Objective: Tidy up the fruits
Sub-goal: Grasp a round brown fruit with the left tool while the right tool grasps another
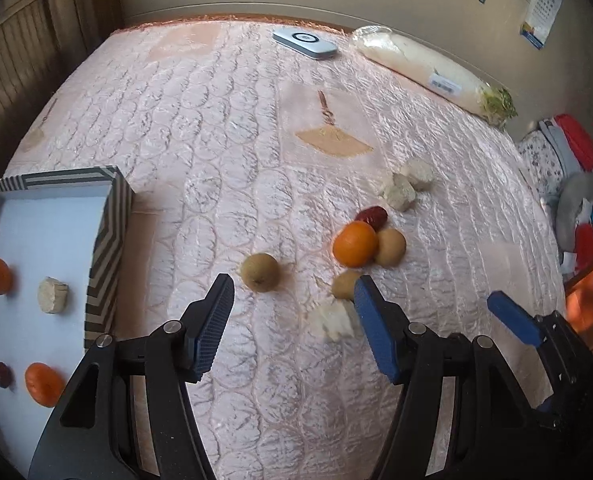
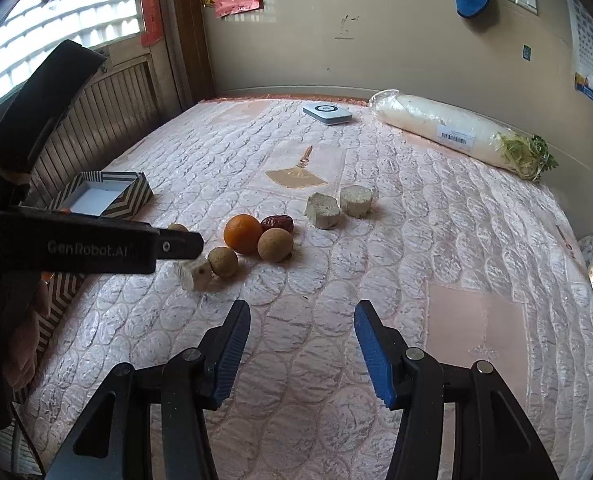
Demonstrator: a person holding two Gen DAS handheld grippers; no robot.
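My left tongs (image 1: 294,292) spread, empty, over bed (image 1: 256,140) – green fruit (image 1: 259,272) just ahead. Right tongs (image 2: 302,318) spread, empty. Orange (image 1: 355,243) beside date (image 1: 372,216) – box (image 1: 108,248) at left holds more.

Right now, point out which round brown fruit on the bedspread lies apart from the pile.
The brown fruit just ahead of the left gripper, alone on the bedspread. The other two sit against the orange.
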